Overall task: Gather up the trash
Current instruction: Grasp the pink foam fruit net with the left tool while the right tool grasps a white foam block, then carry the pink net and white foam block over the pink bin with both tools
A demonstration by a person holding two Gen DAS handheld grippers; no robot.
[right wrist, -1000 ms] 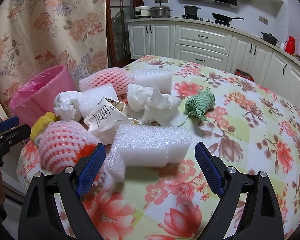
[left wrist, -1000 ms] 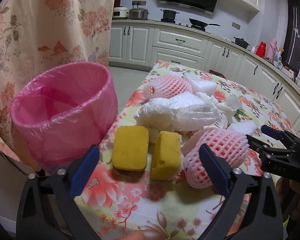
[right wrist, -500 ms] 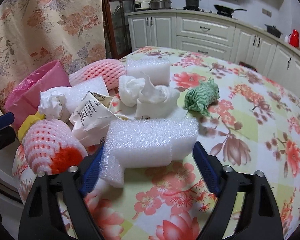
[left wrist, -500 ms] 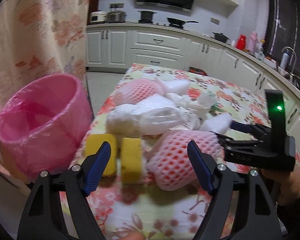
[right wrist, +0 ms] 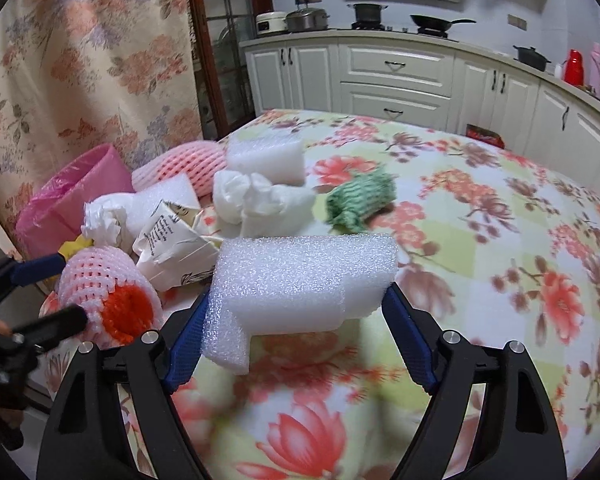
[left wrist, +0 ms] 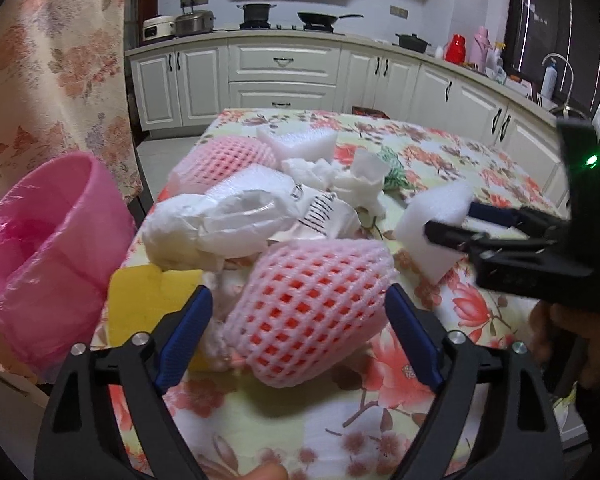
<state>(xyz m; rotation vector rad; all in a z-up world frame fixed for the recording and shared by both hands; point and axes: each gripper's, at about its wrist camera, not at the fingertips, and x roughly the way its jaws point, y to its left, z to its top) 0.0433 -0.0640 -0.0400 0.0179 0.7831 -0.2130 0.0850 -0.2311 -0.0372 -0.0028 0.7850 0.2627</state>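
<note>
A pink foam net (left wrist: 316, 300) with an orange core lies at the near edge of the flowered table (left wrist: 300, 420). My left gripper (left wrist: 298, 300) straddles it with jaws opening; the left pad stands clear of the net. The net (right wrist: 100, 280) and the left gripper (right wrist: 74, 290) also show at the left of the right wrist view. My right gripper (right wrist: 300, 296) is closing, with both pads against a white foam block (right wrist: 304, 276). The block (left wrist: 432, 224) sits in the right gripper (left wrist: 450, 220), a little above the cloth.
A pink lined bin (left wrist: 40, 248) stands off the table's left edge. Yellow sponges (left wrist: 140, 300) lie left of the net. Behind are a white plastic bag (left wrist: 204, 228), printed paper (right wrist: 172, 240), tissues (right wrist: 260, 200), another foam block (right wrist: 264, 156), a second pink net (left wrist: 224, 156) and a green cloth (right wrist: 360, 200).
My left gripper swung right from the yellow sponges to the pink net, narrowing and then widening. My right gripper went forward around the white foam block and closed on it; the block now travels with it.
</note>
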